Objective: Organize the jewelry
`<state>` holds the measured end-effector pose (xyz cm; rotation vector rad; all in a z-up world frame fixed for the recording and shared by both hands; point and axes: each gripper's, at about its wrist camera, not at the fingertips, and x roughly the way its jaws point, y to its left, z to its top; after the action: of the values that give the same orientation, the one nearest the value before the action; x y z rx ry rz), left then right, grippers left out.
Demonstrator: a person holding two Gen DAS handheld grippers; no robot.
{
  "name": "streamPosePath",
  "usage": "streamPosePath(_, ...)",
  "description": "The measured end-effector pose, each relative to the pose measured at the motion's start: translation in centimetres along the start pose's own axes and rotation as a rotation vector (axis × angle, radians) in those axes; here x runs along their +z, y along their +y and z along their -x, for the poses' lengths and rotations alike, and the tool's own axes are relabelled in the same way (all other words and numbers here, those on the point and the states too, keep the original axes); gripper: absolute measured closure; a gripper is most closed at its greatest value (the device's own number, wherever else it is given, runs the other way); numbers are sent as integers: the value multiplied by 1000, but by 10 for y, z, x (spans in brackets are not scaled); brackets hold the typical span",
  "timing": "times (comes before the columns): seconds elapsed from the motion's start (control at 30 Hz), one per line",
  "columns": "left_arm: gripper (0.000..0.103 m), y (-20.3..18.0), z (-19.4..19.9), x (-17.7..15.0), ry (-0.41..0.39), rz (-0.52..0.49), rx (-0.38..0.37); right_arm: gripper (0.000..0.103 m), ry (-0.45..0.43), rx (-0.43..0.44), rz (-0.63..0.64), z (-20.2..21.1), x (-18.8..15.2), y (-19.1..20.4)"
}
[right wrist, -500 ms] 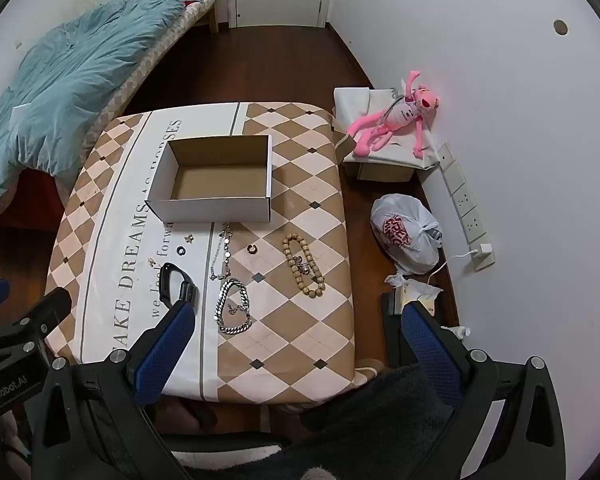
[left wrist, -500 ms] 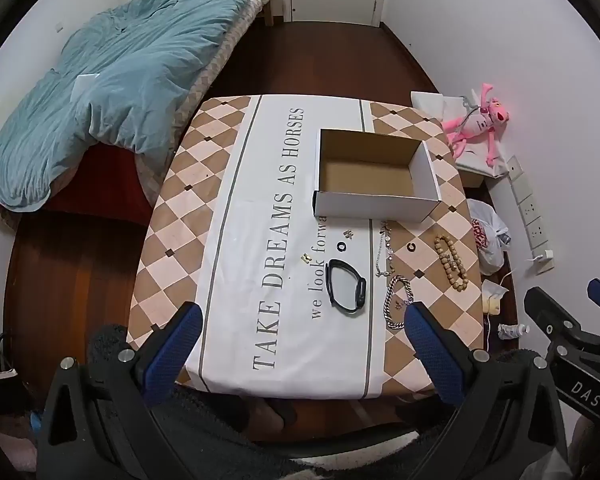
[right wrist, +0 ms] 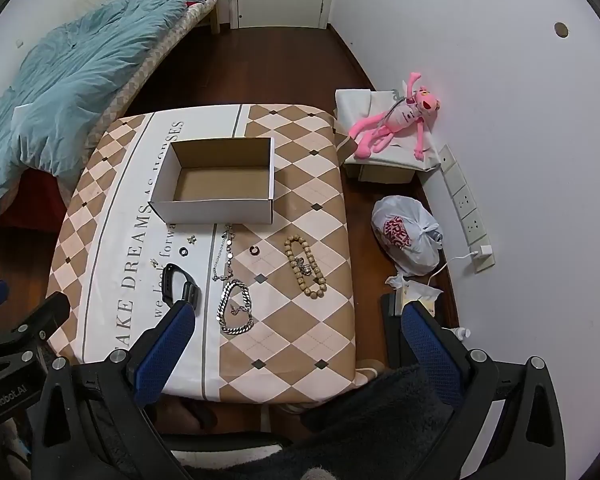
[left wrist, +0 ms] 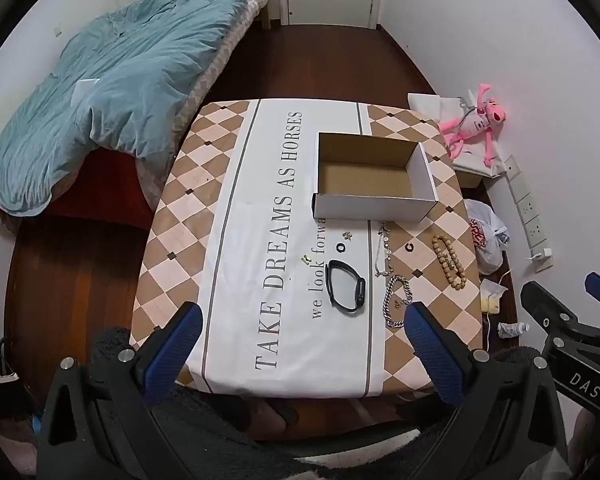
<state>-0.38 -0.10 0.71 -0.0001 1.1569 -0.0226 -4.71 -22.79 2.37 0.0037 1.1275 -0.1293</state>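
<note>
Jewelry: I see it laid out on the near right part of the tabletop (left wrist: 188, 216), in front of the cardboard box (left wrist: 374, 178), none of it inside the box.
Left tongs (left wrist: 302, 354): I hold them spread wide over the tabletop's near edge, nothing between the blue pads (left wrist: 172, 354).
Right tongs (right wrist: 298, 354): also spread wide and holding nothing, over the tabletop's near right corner; its left pad overlaps the black band in that view.
Black band (left wrist: 345, 286): nearest the left tongs, lying flat on the white strip with the printed words.
Silver chain bracelet (right wrist: 236, 307): just right of the black band, coiled in a loop, with a small piece lying inside the loop.
Thin silver necklace (right wrist: 225, 251): beyond the chain bracelet, stretched toward the box front.
Wooden bead bracelet (right wrist: 305, 266): furthest right of the set, well apart from the band, with a small metal piece resting on it.
Small pieces: a dark ring (right wrist: 183, 251), a cuff-like ring (right wrist: 254, 250) and two tiny studs, too small for me to tell more.
Box: open, white outside, brown inside, upright on the tabletop.
Beyond: a bed with a blue quilt (left wrist: 112, 80) at left; a pink plush toy (right wrist: 396, 122) and a tied plastic bag (right wrist: 406, 236) on the floor at right.
</note>
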Motion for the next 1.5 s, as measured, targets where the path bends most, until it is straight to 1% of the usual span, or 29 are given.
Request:
streamPosePath(0.7, 0, -5, 8, 0, -27, -26, -6, 0, -5, 2, -3, 5, 0, -5)
streamPosePath(1.27, 0, -9, 10, 0, -33, -32, -3, 0, -6, 8, -6, 4, -2, -7)
streamPosePath(1.33, 0, -9, 10, 1, -35, -33, -3, 0, -7, 8, -9, 12, 2, -9)
streamPosePath(1.5, 0, -11, 12, 3, -41, -35, -1, 0, -8, 9, -7, 11, 1, -10)
